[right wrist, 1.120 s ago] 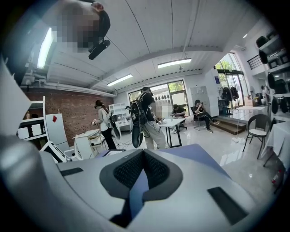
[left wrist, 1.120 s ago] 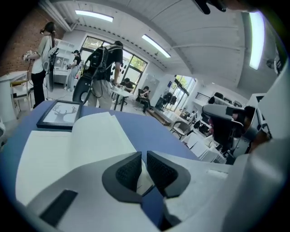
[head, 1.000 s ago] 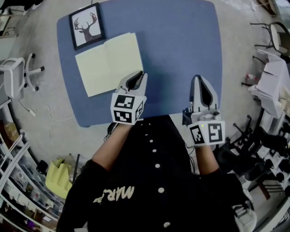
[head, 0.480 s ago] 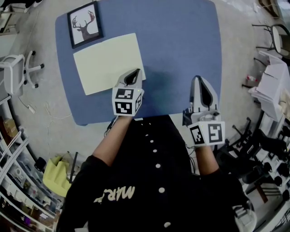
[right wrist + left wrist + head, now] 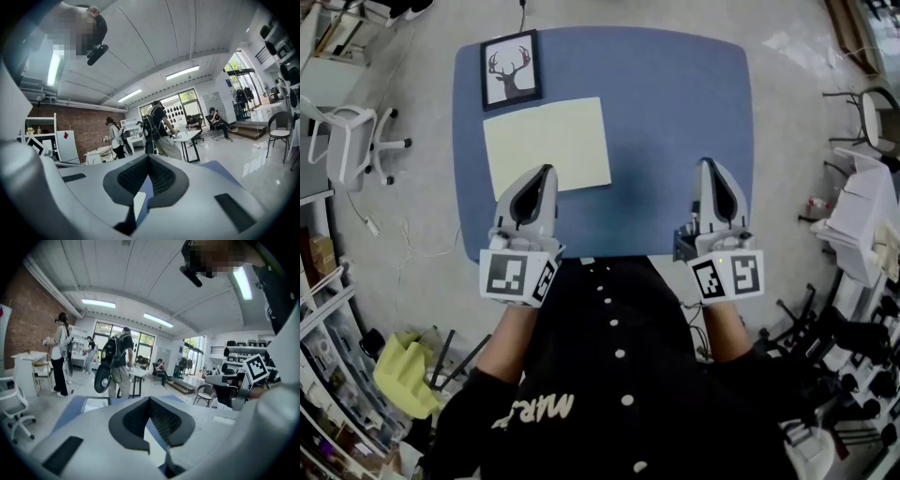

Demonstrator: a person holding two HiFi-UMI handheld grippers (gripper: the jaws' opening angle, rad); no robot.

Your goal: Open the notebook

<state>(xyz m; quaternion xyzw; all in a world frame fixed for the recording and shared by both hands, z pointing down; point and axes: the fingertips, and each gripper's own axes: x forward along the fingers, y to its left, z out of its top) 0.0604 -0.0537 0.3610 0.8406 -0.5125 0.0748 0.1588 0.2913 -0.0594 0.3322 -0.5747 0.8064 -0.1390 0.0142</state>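
Note:
The notebook [image 5: 547,145] lies flat on the blue table [image 5: 675,112], showing one pale yellow rectangle, left of centre. My left gripper [image 5: 546,171] is shut and empty, raised over the notebook's near edge, and I cannot tell any contact. In the left gripper view its jaws [image 5: 150,399] meet with nothing between them and point out level across the room. My right gripper [image 5: 707,164] hovers over bare table at the right, also shut and empty. The right gripper view shows its jaws [image 5: 149,157] closed together.
A framed deer picture [image 5: 511,69] lies at the table's far left corner, just beyond the notebook. A white chair [image 5: 352,141] stands left of the table. Chairs and clutter [image 5: 862,216] crowd the floor on the right. People stand farther off in the room [image 5: 115,364].
The left gripper has drawn back from the notebook's right part toward the person and risen. The notebook, seen with a centre crease before, now looks flat. The right gripper barely moved.

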